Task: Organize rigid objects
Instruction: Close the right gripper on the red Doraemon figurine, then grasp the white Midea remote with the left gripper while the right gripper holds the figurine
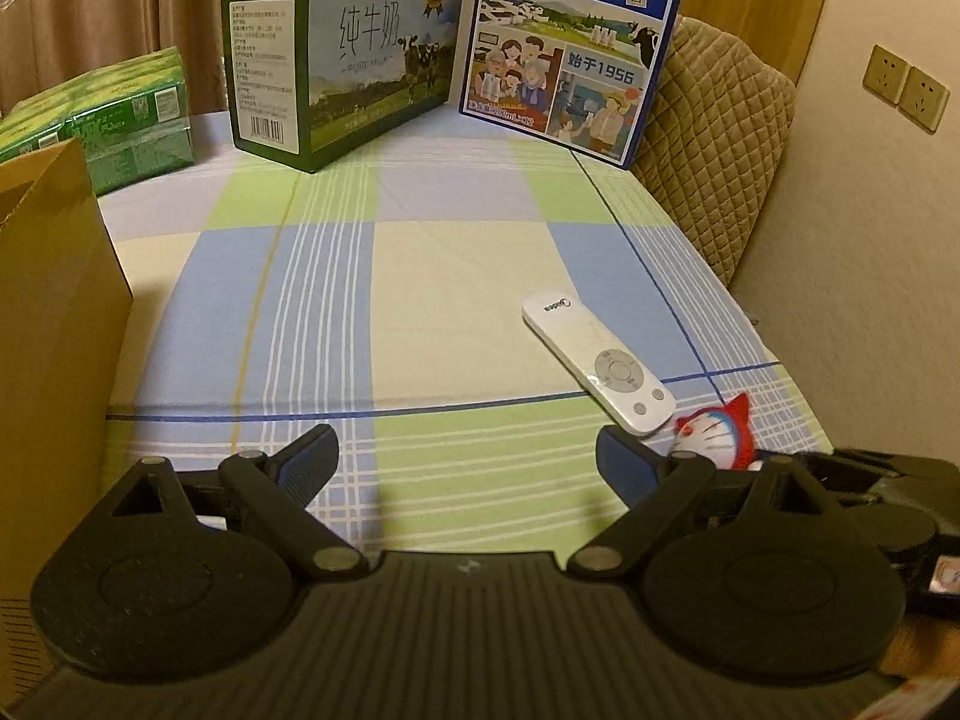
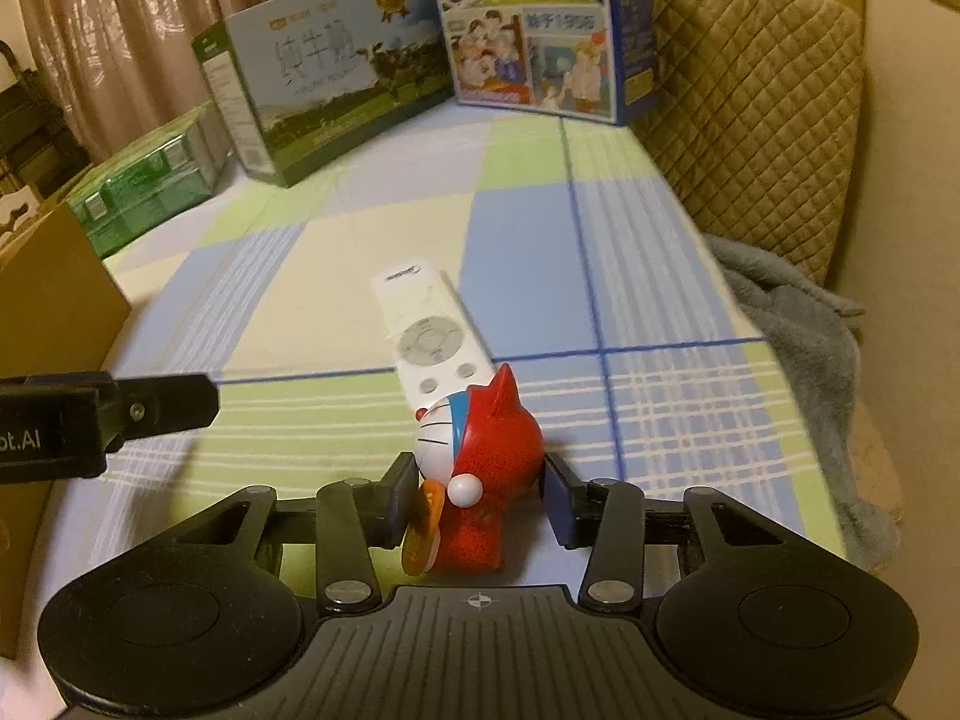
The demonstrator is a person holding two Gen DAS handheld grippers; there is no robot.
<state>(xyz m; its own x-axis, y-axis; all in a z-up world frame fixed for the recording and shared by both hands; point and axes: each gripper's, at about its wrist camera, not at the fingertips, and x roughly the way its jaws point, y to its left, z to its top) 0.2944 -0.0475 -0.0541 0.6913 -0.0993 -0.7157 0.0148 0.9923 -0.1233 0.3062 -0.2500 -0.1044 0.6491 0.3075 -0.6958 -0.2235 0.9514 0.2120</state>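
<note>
A red cat-eared toy figurine with a white and blue face stands near the front edge of the checked cloth. My right gripper is shut on it, one pad against its face side and the other against its red body. A white remote lies flat just beyond the figurine. In the left wrist view the remote and the figurine sit to the right. My left gripper hangs open over bare cloth with nothing between its fingers; one finger shows at the left of the right wrist view.
A cardboard box stands at the left edge. At the back are a green-sided milk carton, a blue milk carton and a green wrapped pack. A quilted cushion and grey blanket border the right.
</note>
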